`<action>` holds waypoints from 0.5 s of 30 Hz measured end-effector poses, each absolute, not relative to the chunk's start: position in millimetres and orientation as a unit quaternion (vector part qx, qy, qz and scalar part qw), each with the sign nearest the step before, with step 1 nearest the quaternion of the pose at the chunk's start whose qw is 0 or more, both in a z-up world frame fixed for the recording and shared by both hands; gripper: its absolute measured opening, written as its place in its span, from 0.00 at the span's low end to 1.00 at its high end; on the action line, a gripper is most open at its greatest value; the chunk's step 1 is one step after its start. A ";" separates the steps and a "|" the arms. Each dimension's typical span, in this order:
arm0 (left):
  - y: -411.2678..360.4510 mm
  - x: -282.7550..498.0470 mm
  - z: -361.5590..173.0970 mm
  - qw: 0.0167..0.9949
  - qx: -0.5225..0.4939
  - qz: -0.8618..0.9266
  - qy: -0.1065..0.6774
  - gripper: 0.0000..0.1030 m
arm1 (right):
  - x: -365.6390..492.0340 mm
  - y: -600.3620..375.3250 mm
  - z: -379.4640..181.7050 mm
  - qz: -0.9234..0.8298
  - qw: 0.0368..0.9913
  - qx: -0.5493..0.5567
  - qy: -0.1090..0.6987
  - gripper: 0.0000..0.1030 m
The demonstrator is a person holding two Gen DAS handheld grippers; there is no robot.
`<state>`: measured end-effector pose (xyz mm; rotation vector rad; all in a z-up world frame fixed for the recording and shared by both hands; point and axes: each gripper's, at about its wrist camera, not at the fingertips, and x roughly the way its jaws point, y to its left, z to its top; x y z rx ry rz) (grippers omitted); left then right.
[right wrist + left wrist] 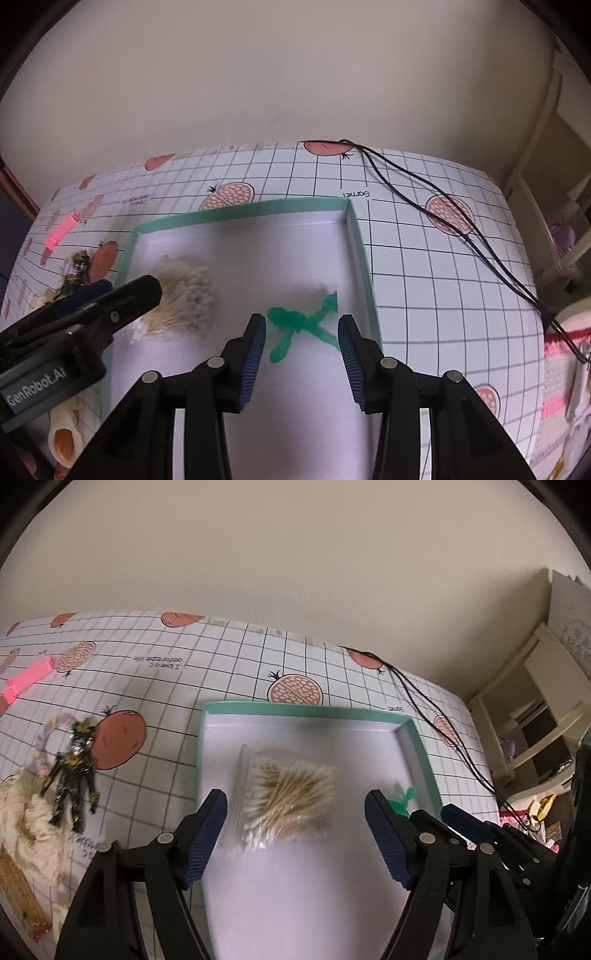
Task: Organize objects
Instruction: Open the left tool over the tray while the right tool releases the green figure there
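both tools gape wide over the tray: left tool above the cotton swabs, right tool above the green figure.

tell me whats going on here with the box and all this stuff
A person is tidying small things into a teal box using two handheld grippers. Both hover over the box with jaws open, holding nothing. The left gripper is above a bag of cotton swabs, the right gripper above a green toy; both lie in the box. A black figure and pink clip are on the table outside it.
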<state>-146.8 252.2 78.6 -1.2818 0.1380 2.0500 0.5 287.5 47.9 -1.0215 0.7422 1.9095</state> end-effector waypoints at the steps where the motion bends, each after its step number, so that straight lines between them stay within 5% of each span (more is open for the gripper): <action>1: 248.8 -144.8 80.4 0.363 -0.492 0.789 0.060 0.78 | 1.8 282.8 50.0 0.761 0.413 -0.403 0.297 0.43; 3: 237.1 -140.4 84.9 0.356 -0.483 0.798 0.057 0.88 | 3.9 275.1 51.6 0.764 0.411 -0.396 0.300 0.43; 7: 213.6 -134.6 88.3 0.346 -0.472 0.809 0.052 0.95 | 4.9 258.8 49.1 0.767 0.407 -0.393 0.303 0.44; 15: 177.7 -127.4 88.3 0.328 -0.463 0.822 0.047 1.00 | 8.2 228.9 47.5 0.770 0.412 -0.377 0.306 0.75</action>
